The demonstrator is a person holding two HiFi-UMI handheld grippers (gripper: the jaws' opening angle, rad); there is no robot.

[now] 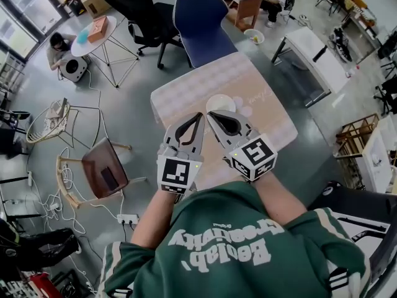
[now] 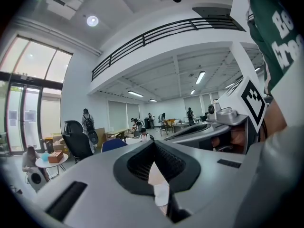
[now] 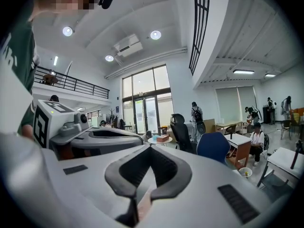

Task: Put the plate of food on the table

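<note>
- Brown chair (image 1: 104, 169): far L on the floor, well apart from the work area. Not part of the job.
- Table (image 1: 180, 89): pale checked cloth, straight ahead of me, below both tools.
- Left gripper (image 1: 201, 115): held over the table's near half, pointing roughly level. Jaws closed tip to tip and nothing clamped. Its own view shows only cloth and a bit of white through the loop between the pads.
- Right gripper (image 1: 209, 114): just beside the L one, tips nearly meeting it. Jaws fully together, nothing between them, only cloth showing through the loop.
- Plate (image 1: 222, 101): white, round, sitting near the table's middle, just beyond both sets of tips. From the head view I can't tell whether either tip touches the rim. Contents too small to make out, apart from a few pale bits at its R edge.
- White desk (image 1: 316, 54): upper R, well apart, not involved.
- Step in hand, my read: the plate looks set down on the table already and neither tool carries anything, so the placing step seems done and this is the let-go or check stage.
- Next move, my read: back both tools off toward me w/o nudging the rim, keeping the tips above the cloth. If the plate needs re-seating, the jaws must be parted first and brought in on opp. sides of the rim.
</note>
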